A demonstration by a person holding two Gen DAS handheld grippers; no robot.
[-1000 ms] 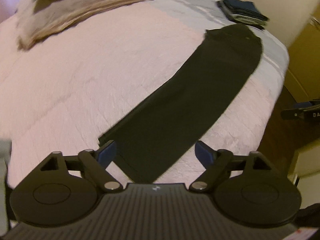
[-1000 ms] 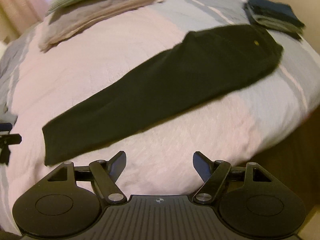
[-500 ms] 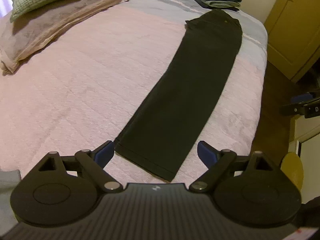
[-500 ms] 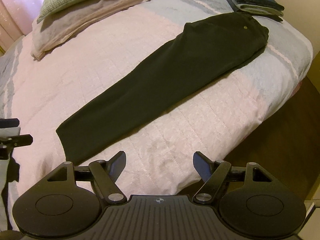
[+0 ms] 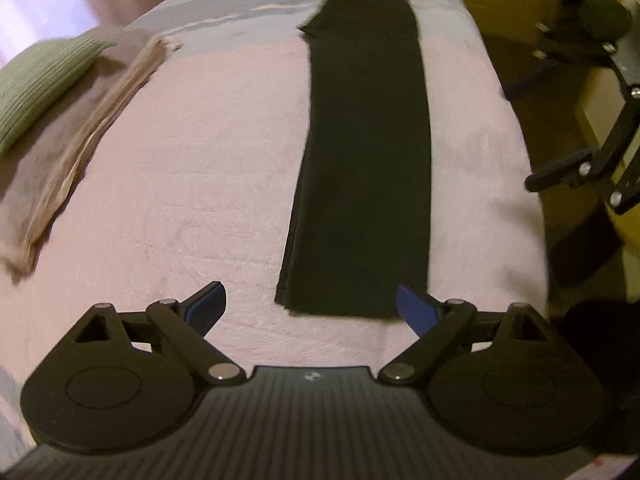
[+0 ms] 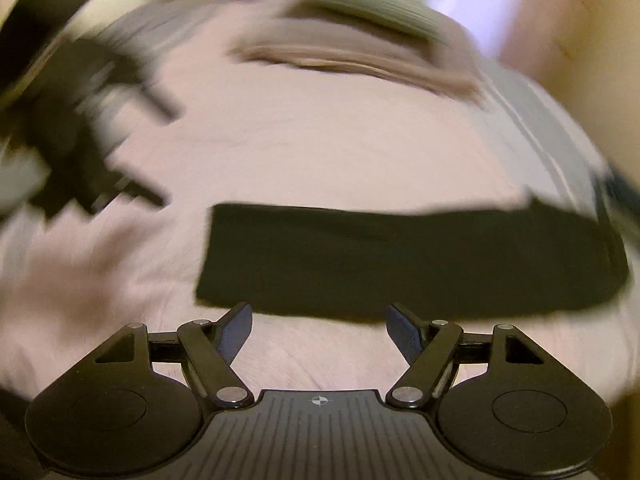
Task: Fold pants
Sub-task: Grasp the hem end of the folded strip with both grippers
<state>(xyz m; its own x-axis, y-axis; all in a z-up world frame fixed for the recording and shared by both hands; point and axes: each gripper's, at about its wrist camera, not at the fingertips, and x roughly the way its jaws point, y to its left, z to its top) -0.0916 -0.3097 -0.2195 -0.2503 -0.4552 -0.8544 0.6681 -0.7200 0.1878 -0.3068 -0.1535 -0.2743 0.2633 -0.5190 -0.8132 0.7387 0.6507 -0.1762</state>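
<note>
Pink bedspread (image 5: 208, 168) bears flat black pants (image 5: 364, 168); left tongs (image 5: 312, 306) and right tongs (image 6: 320, 326) hover spread wide, empty

The left gripper (image 5: 311, 304) has its jaws spread wide, with nothing between its blue-padded fingers (image 5: 416, 309), and points forward and slightly downward. The right gripper (image 6: 319, 328) likewise has its jaws apart and empty. In the left wrist view the right gripper shows at the far right edge; the right wrist view is motion-blurred.
</note>
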